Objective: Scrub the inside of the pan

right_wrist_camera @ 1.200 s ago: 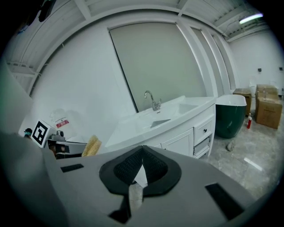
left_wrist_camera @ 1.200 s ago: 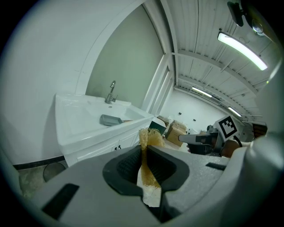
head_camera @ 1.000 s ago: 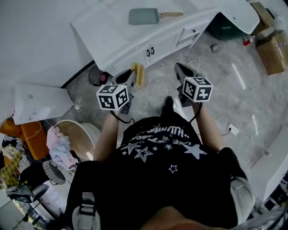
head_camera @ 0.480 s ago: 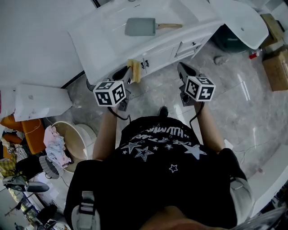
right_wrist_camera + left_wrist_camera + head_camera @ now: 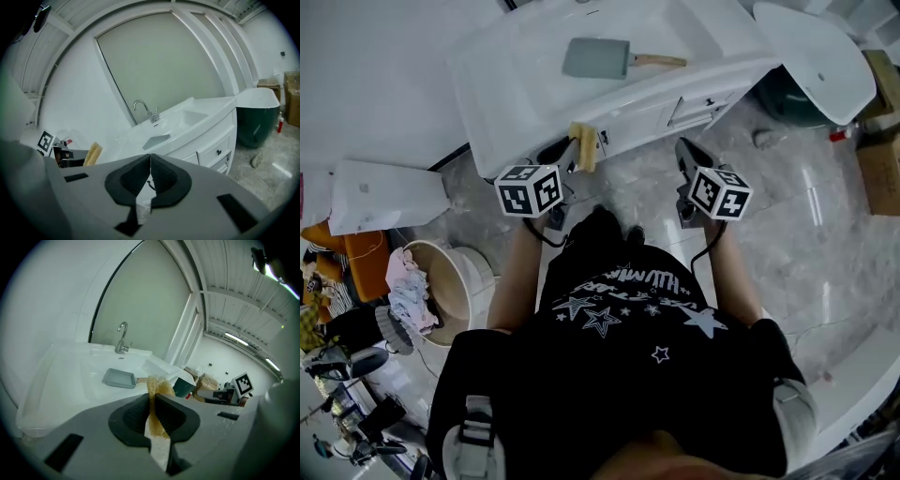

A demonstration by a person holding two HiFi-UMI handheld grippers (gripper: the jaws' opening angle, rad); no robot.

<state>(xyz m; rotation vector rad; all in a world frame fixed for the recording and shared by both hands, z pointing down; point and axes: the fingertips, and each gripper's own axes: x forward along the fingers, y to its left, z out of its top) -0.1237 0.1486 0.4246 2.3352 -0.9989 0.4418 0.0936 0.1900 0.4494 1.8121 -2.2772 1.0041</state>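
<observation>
Pan location: flat on the white vanity counter, in front of the faucet, with its wooden handle pointing right. The pan is grey and rectangular. Nothing touches it.

Left gripper: jaws clamped on a yellowish fibrous scouring pad, which sticks out beyond the jaw tips. In the head view the pad sits just at the near edge of the counter, near and slightly left of the pan and well apart from it.

Right gripper: jaws together, nothing between them. It is held over the floor, on the near side of the cabinet drawers, to the right of the left gripper.

Markings: each marker cube carries black-and-white square patterns only, with no letters. The person's black shirt has white stars and a line of print. The print appears upside down in the head view and cannot be read reliably.

Surroundings: a round basket with clothes stands on the floor at left, and cardboard boxes stand at far right.
</observation>
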